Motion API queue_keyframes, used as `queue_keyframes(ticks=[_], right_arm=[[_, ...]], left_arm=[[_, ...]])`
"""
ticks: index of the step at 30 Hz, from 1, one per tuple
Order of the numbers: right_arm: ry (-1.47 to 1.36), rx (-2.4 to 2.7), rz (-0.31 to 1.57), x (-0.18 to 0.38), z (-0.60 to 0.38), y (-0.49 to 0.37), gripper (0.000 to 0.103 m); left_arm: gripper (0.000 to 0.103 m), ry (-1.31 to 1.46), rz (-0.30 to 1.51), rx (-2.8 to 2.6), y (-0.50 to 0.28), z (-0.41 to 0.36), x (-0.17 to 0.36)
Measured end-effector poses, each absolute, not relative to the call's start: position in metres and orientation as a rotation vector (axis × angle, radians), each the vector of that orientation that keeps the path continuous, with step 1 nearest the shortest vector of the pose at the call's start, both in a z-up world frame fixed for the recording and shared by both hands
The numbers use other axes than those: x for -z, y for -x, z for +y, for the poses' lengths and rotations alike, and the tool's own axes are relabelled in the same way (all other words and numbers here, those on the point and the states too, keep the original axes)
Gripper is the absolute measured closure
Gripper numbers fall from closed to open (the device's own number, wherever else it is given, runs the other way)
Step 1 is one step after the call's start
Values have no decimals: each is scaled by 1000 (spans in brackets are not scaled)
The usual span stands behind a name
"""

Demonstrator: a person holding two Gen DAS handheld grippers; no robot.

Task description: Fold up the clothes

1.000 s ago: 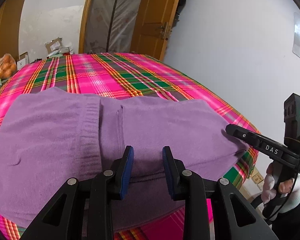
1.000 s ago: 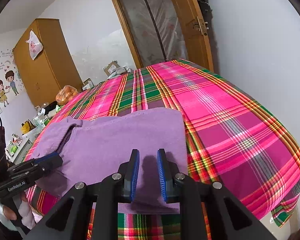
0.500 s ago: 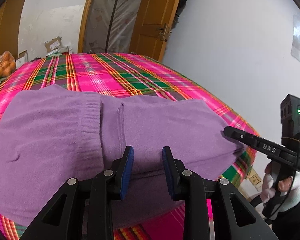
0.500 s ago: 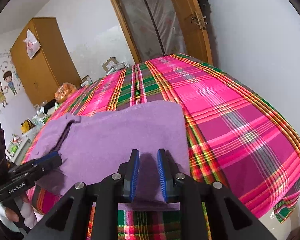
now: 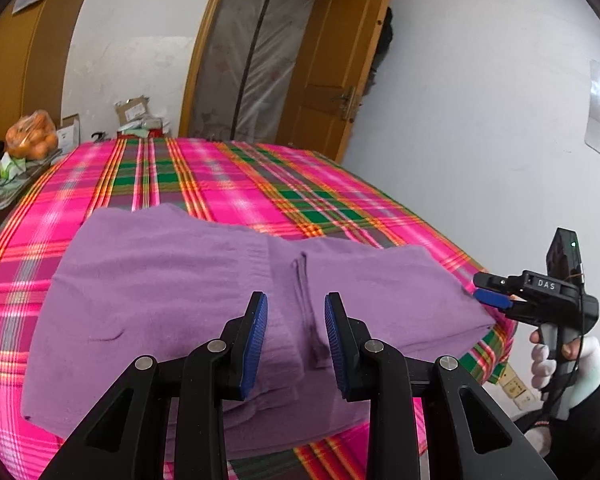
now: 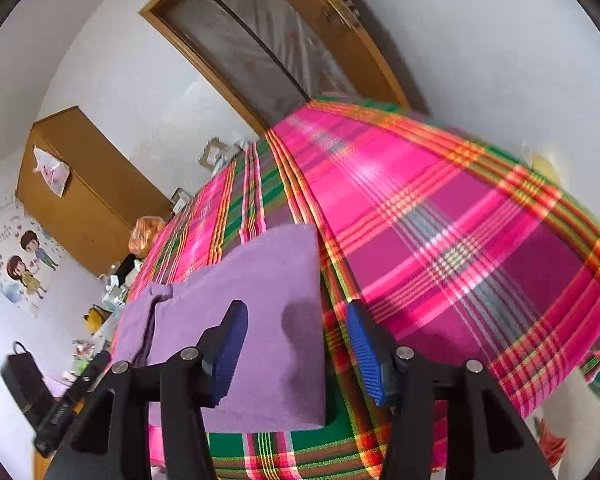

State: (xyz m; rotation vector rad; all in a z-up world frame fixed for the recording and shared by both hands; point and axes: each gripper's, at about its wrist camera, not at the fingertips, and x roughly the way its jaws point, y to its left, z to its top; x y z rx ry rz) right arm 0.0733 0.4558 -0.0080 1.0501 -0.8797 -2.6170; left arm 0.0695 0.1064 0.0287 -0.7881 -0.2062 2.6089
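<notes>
A purple knit garment [image 5: 172,280] lies folded flat on the pink plaid bed [image 5: 228,188]. My left gripper [image 5: 296,308] hovers open and empty above its near middle fold. My right gripper [image 6: 296,316] is open and empty above the garment's right edge [image 6: 276,304], where purple meets the plaid. In the left wrist view the right gripper [image 5: 488,290] sits at the garment's right corner, held by a gloved hand. In the right wrist view the left gripper [image 6: 96,364] shows at the lower left.
A wooden door [image 5: 324,80] and a plastic-covered doorway [image 5: 252,56] stand behind the bed. A bag of oranges [image 5: 32,140] and boxes [image 5: 132,116] sit at the far left. A wooden wardrobe [image 6: 84,192] stands left. A white wall [image 5: 480,120] runs along the bed's right side.
My right gripper has opened wide, tilted and lifted off the garment's edge. My left gripper has pulled back and up from the garment; its jaws stay open.
</notes>
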Motion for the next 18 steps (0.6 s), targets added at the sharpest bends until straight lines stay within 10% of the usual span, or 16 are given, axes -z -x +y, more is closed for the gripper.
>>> queue_keyframes(ticks=[18], right_arm=[[-1290,2286,-877,12,444,-67,50]], left_arm=[[72,810,-222,-2582,-68,105,-18]])
